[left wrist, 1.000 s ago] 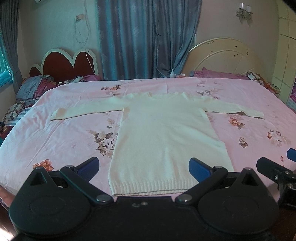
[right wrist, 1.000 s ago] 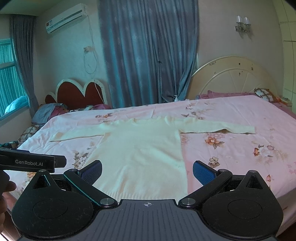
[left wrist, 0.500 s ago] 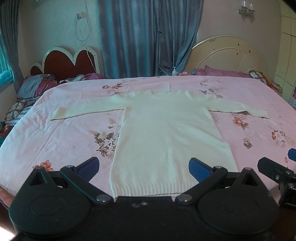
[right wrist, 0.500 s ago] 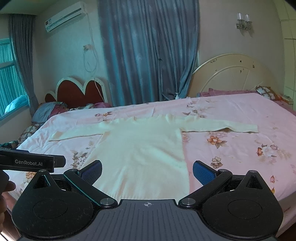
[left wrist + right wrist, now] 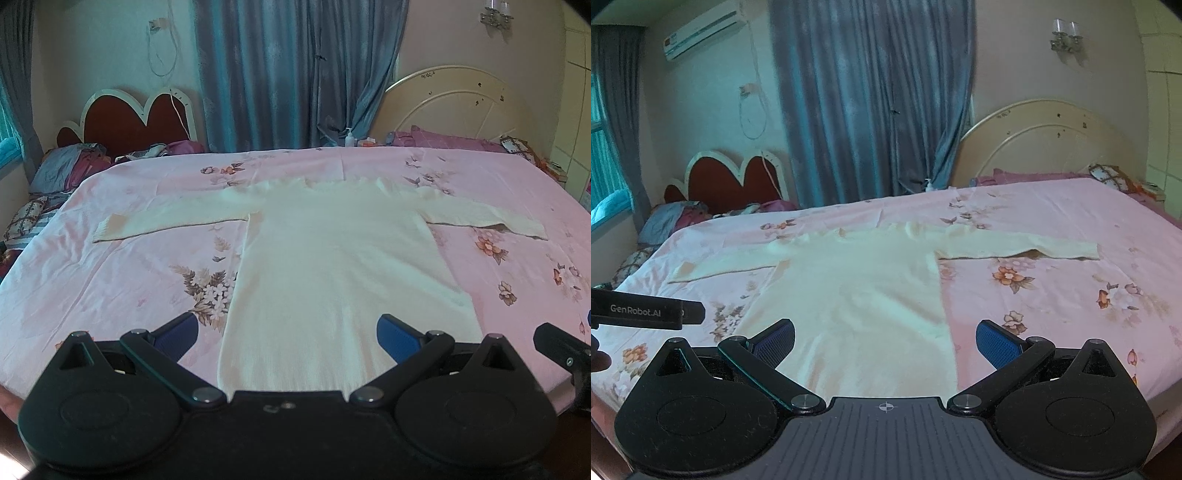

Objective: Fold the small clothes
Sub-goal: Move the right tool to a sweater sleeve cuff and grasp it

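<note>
A cream knit sweater (image 5: 332, 266) lies flat on the pink floral bedsheet (image 5: 122, 280), sleeves spread to both sides, hem nearest me. It also shows in the right wrist view (image 5: 857, 295). My left gripper (image 5: 286, 334) is open and empty, held above the hem at the bed's near edge. My right gripper (image 5: 884, 339) is open and empty, over the hem's right part. The right gripper's side shows at the right edge of the left wrist view (image 5: 565, 350); the left gripper's side shows at the left edge of the right wrist view (image 5: 646, 312).
A red heart-shaped headboard (image 5: 133, 122) and pillows (image 5: 66, 166) stand at the far left. A cream round headboard (image 5: 458, 103) stands at the far right. Blue curtains (image 5: 295, 74) hang behind. A small bottle (image 5: 349, 138) stands at the bed's far edge.
Both grippers have moved slightly forward and lower toward the sweater's hem. Both stay open. The sweater has not moved.
</note>
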A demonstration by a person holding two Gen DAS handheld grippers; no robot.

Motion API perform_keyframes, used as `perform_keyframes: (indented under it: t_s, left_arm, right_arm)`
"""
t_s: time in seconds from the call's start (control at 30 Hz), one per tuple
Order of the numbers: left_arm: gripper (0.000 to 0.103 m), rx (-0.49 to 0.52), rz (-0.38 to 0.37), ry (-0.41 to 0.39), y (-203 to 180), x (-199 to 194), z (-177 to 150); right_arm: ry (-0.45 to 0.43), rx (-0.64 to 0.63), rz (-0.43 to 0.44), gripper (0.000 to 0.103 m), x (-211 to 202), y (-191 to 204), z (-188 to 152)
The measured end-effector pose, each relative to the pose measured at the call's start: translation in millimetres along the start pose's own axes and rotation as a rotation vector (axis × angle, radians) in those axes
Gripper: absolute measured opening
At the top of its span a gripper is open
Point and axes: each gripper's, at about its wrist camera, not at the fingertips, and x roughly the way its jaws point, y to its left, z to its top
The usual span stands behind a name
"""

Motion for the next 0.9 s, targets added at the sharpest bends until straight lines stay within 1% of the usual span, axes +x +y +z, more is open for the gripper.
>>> perform_keyframes:
  t_s: [0.27, 0.53, 0.67, 0.9]
  left_arm:
    - [0.103, 0.011, -0.015, 0.018, 13.0, 37.9, 20.3]
    - [0.102, 0.030, -0.039, 0.036, 38.6, 88.0, 47.4]
    - [0.102, 0.045, -0.062, 0.036, 50.6, 109.7, 60.8]
    - [0.102, 0.030, -0.083, 0.043, 66.1, 142.5, 81.6]
  right_arm:
    - [0.003, 0.023, -0.044, 0.103, 33.8, 1.5, 11.1]
    - [0.007, 0.071, -0.109, 0.103, 81.4, 8.6, 30.7]
    - [-0.004, 0.107, -0.135, 0.103, 100.4, 11.8, 42.9]
    - [0.007, 0.111, -0.184, 0.103, 127.4, 17.9, 57.0]
